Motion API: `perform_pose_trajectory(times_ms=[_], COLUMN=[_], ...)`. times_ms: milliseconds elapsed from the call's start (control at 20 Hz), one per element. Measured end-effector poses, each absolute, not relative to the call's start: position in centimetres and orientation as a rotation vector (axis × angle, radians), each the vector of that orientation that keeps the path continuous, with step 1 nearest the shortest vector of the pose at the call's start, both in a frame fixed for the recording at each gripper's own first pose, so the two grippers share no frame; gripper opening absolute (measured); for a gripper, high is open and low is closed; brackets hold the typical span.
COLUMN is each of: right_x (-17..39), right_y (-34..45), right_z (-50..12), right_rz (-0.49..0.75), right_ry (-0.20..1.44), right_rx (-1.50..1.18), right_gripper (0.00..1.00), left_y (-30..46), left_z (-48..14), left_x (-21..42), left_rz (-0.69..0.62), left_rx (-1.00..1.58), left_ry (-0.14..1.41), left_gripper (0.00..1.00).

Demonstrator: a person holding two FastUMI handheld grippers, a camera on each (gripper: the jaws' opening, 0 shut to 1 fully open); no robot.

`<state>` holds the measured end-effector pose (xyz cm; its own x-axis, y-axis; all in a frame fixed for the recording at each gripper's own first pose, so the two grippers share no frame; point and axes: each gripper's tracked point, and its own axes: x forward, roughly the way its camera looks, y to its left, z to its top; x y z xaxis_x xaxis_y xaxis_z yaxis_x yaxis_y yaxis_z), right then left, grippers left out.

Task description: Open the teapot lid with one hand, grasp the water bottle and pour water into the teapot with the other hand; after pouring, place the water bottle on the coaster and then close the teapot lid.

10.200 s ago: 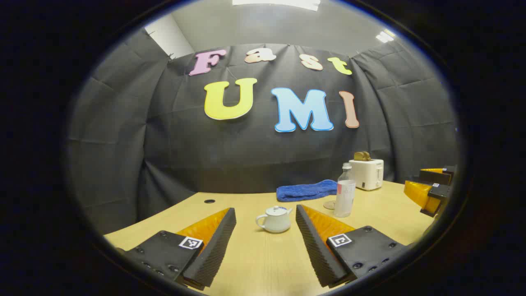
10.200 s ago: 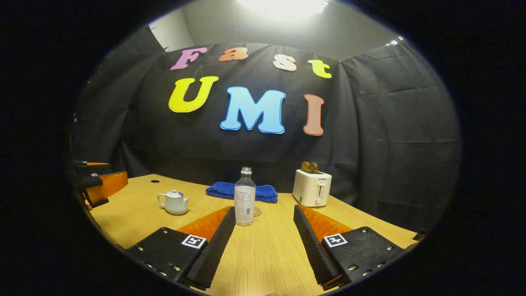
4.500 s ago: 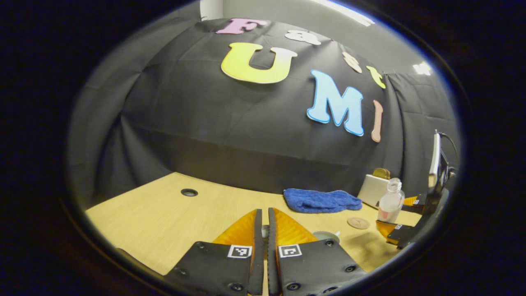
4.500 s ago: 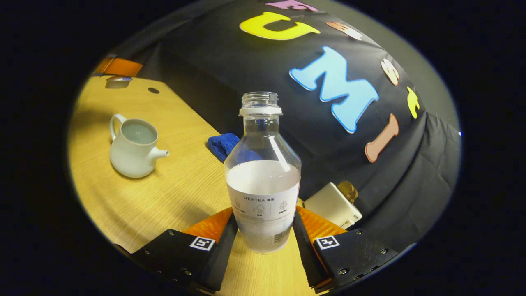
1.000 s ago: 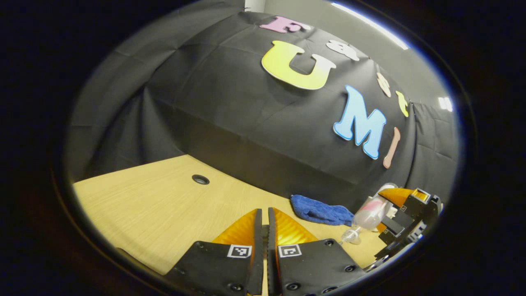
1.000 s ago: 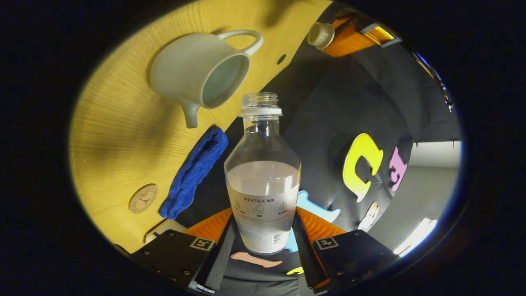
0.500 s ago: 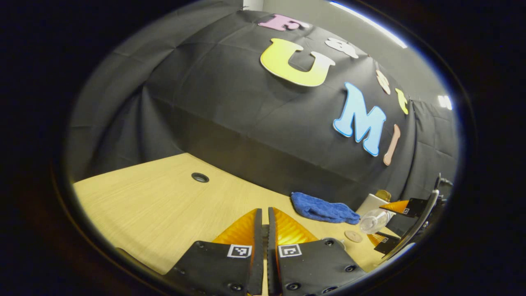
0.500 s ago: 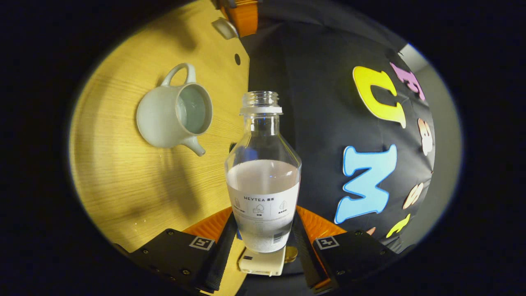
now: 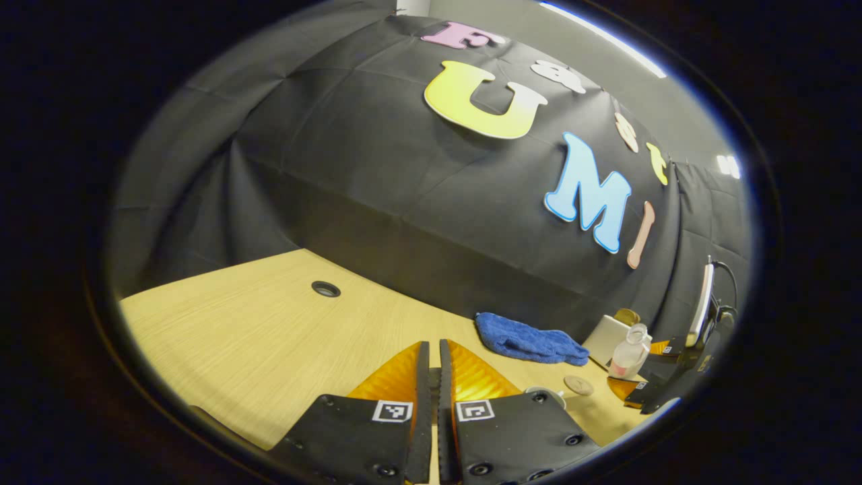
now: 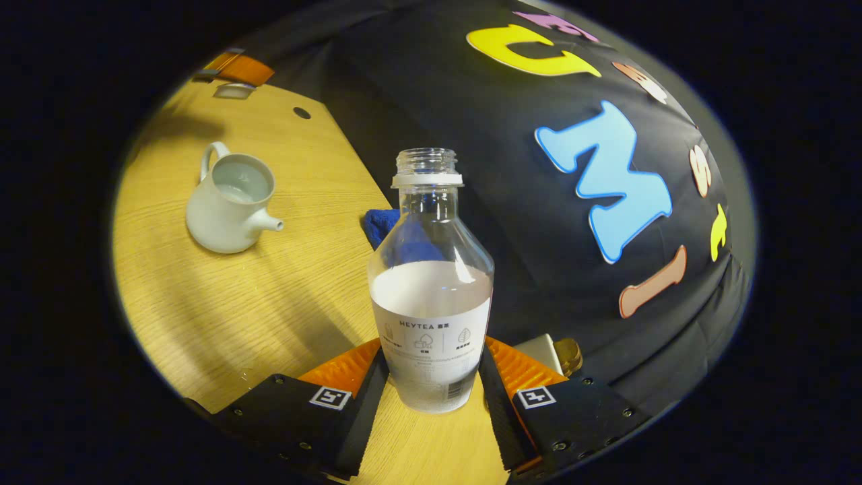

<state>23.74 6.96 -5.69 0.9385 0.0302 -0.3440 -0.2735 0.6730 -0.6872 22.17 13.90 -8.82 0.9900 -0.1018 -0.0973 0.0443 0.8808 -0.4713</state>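
While my right hand-held gripper [image 10: 431, 377] clamps both ribbed fingers on the one clear plastic water bottle [image 10: 431, 283], uncapped, upright and part full, my left hand-held gripper [image 9: 432, 364] is clenched almost shut; I cannot tell what sits between its fingers. One white glazed ceramic teapot [image 10: 229, 205] stands open on the pale wood-grain table [image 10: 269, 296], water inside, spout toward the bottle. One round, flat brown coaster [image 9: 578, 384] lies bare near one rumpled blue terry towel [image 9: 528, 339] and one boxy white toaster [image 9: 606, 331]. One round cable hole [image 9: 326, 289] pierces the table.
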Motion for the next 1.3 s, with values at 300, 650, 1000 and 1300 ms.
perform_pose_trajectory(times_ms=[300,650,1000,1300], right_x=[25.3,28.6,31.0,31.1], right_y=[4.1,3.2,3.7,3.6], right_z=[-5.9,-6.8,-9.3,-9.6], right_rz=[0.115,-0.005,-0.065,-0.047], right_ry=[0.355,0.334,0.355,0.366], right_rx=[-0.507,-0.158,-0.035,0.016], right_gripper=[0.75,0.75,0.75,0.75], left_y=[13.1,12.8,12.0,11.5], left_z=[-9.3,-8.9,-8.7,-9.0], left_x=[22.2,22.1,22.1,22.4], left_rz=[-0.09,-0.101,-0.12,-0.129], left_rx=[-0.481,-0.48,-0.485,-0.485], left_ry=[0.136,0.135,0.139,0.152], left_gripper=[0.13,0.1,0.13,0.1])
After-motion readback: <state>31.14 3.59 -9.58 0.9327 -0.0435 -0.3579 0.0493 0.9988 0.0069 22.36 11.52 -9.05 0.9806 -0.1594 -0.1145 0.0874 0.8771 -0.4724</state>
